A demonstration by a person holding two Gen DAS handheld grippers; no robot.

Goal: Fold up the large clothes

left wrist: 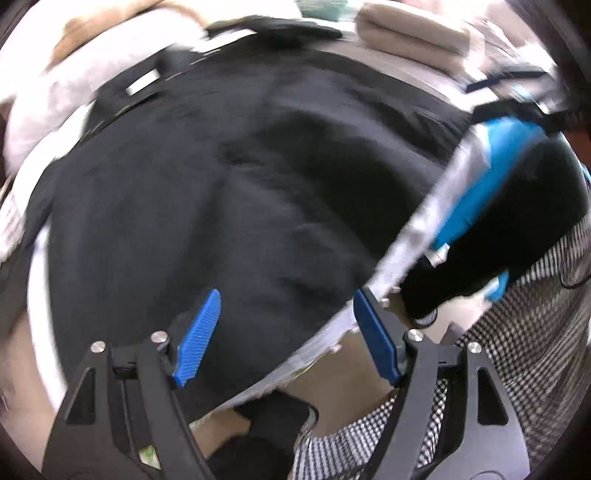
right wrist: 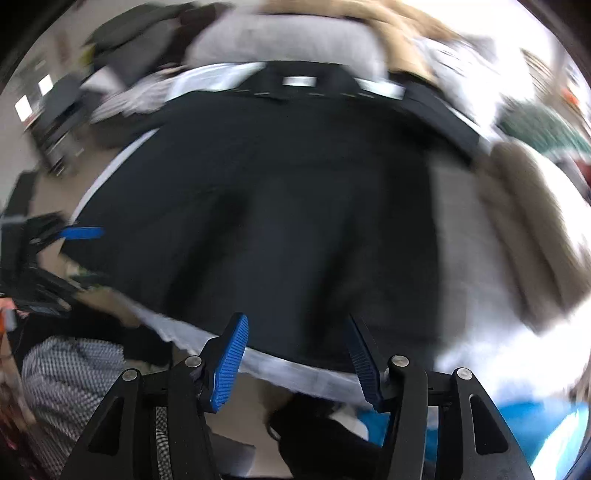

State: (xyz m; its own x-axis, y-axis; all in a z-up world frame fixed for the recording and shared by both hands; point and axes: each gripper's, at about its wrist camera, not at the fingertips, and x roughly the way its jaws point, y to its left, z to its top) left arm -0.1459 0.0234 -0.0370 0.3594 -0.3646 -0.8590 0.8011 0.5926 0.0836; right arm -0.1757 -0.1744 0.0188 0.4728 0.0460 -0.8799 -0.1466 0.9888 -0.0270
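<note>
Two hand-held grippers: both over the near edge of the counter, nothing between the pads.
left hand-held gripper: jaws apart, empty, above the garment's near hem.
right hand-held gripper: jaws apart, empty, at the near hem.
black garment: spread flat on the white counter, covering most of it.
folded beige cloth: far right, just beside the garment.
label: white tag at far edge, blurred, unreadable.
</note>
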